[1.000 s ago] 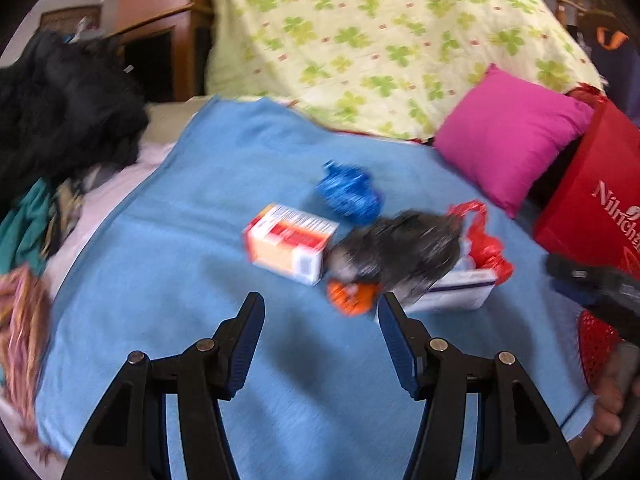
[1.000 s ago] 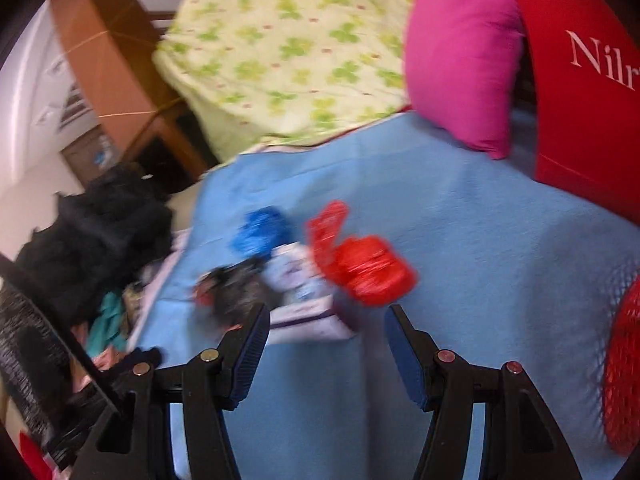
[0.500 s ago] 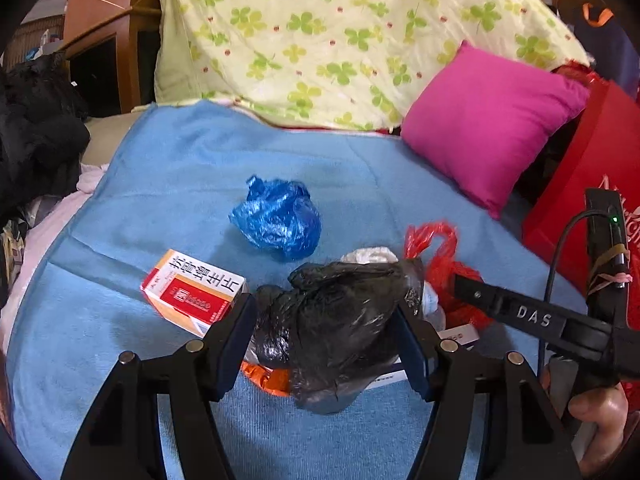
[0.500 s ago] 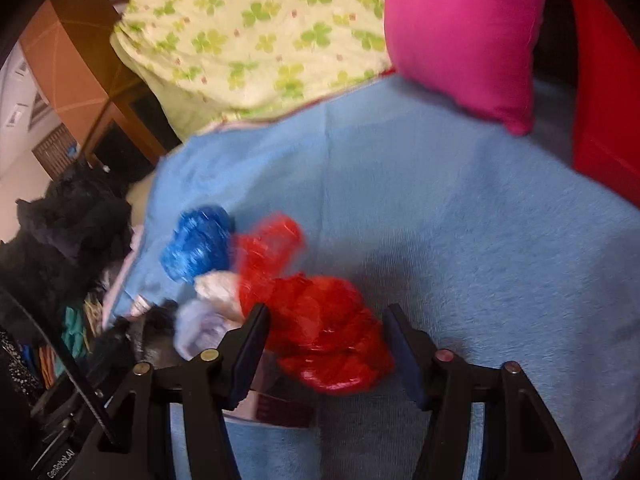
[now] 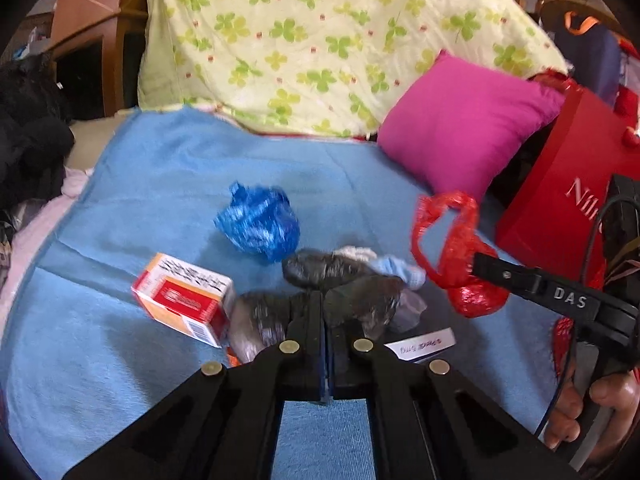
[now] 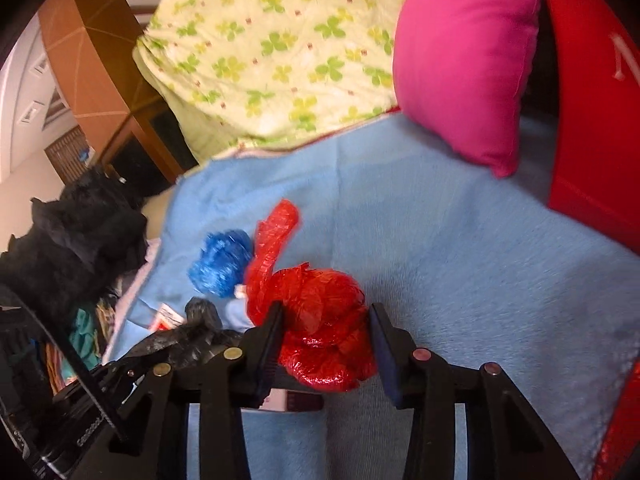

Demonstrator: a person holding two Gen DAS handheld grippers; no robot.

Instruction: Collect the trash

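Observation:
A crumpled black plastic bag point(image 5: 344, 276) lies among trash on the blue blanket point(image 5: 160, 184), and my left gripper point(image 5: 323, 300) is shut on its near fold. My right gripper point(image 6: 326, 316) has its jaws closing, with a red plastic bag point(image 6: 320, 320) filling the gap and both pads touching it. The left wrist view shows that red bag point(image 5: 460, 264) at the right, with a right finger point(image 5: 520, 280) against it. A blue plastic bag point(image 5: 258, 220) sits behind the pile and a red-and-orange carton point(image 5: 182, 298) lies left of the black bag.
A white box point(image 5: 420, 346) and pale crumpled scraps point(image 5: 396, 272) lie under the pile. A pink pillow point(image 5: 464, 128), a red carrier bag point(image 5: 560, 184) and a clover-print quilt point(image 5: 320, 40) border the blanket. Dark clothes point(image 5: 28, 128) are heaped at the left. A hand point(image 5: 600, 412) holds the right gripper.
My left gripper moved in over the black bag and shut on it. My right gripper advanced to the red bag and narrowed around it.

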